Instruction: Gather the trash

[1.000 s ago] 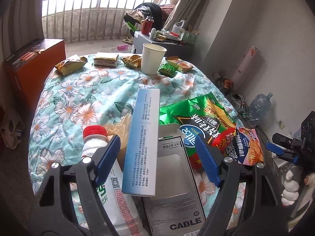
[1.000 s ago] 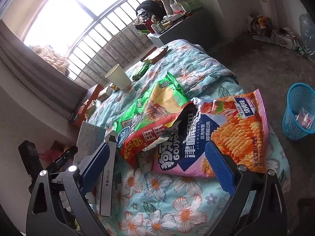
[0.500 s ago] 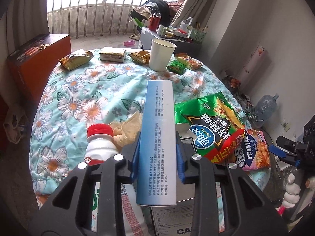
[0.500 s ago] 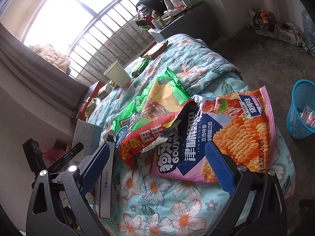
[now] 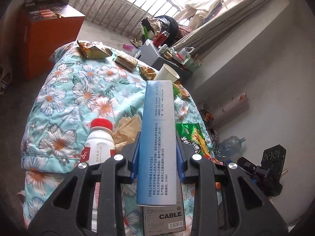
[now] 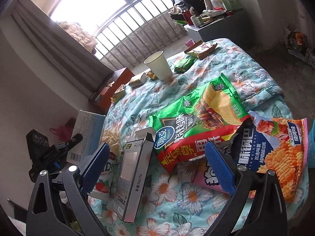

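The left tool is pinching a long blue-and-white carton above the floral tabletop, just over the grey CABLE box. The right tool is hovering with its blue pads spread wide and empty, the green chip bag and the orange-and-pink snack bag lying beyond it. Farther back, a white paper cup is standing among small wrappers.

The table is looked down on at a slant from both wrist views, each taken close above its near edge and faced toward the barred window. In the left view the middle is filled by a blue box held right before the lens. In the right view the table is seen from further right. The paper cup, cable box and green bag are shared
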A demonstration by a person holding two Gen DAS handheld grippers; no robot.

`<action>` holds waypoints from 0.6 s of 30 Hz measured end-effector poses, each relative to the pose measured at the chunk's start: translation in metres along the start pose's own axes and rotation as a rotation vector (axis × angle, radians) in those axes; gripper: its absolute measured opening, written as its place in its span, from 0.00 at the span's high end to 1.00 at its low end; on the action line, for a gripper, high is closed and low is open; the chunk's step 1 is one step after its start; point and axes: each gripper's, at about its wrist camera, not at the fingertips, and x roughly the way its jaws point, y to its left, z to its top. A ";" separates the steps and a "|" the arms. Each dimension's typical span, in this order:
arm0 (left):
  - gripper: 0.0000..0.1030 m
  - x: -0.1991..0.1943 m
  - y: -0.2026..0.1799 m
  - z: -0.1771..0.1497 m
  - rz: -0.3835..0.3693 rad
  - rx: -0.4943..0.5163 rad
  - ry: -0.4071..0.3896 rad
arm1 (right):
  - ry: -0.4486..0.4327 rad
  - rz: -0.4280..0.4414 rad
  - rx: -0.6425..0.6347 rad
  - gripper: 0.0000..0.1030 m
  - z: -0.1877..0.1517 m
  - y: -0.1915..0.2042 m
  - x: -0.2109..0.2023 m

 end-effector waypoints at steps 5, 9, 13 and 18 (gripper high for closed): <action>0.72 0.007 -0.012 -0.025 -0.029 0.046 0.014 | 0.036 0.024 -0.015 0.08 -0.009 0.013 0.014; 0.51 0.022 -0.029 -0.049 -0.004 0.144 0.046 | 0.057 0.021 0.008 0.08 -0.012 0.011 0.017; 0.33 0.018 -0.046 -0.063 -0.093 0.207 0.028 | 0.047 0.016 0.011 0.08 -0.011 0.011 0.013; 0.31 0.022 -0.056 -0.078 -0.161 0.235 0.067 | 0.058 0.036 0.024 0.08 -0.012 0.014 0.018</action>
